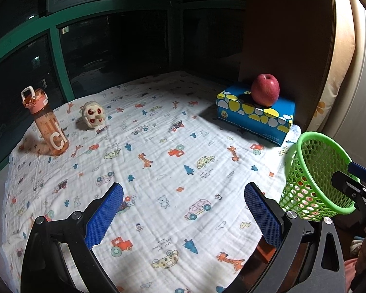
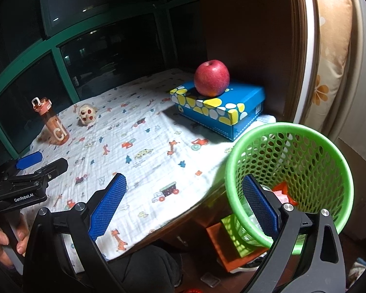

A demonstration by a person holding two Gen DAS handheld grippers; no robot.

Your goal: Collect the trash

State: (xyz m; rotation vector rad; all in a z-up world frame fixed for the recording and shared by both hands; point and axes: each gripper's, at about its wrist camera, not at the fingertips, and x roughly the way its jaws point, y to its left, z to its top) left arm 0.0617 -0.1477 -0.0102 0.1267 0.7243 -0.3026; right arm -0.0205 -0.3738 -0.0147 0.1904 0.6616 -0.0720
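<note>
Right wrist view showed the right gripper [image 2: 183,205] spread wide, one finger inside the trash-filled green mesh plastic basket [image 2: 305,146] at four o'clock; the empty left gripper [image 1: 183,214] gaped too, so the unclamped basket could tip.

Green basket [image 2: 305,146], red apple [image 2: 211,78], blue yellow-spotted box [image 2: 222,112], cartoon-printed white cloth [image 1: 158,171].

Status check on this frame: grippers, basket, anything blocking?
Left gripper open, empty, above the cloth. Right gripper open, one finger inside the green basket rim. Basket off the table edge, scraps inside. Nothing blocking.
</note>
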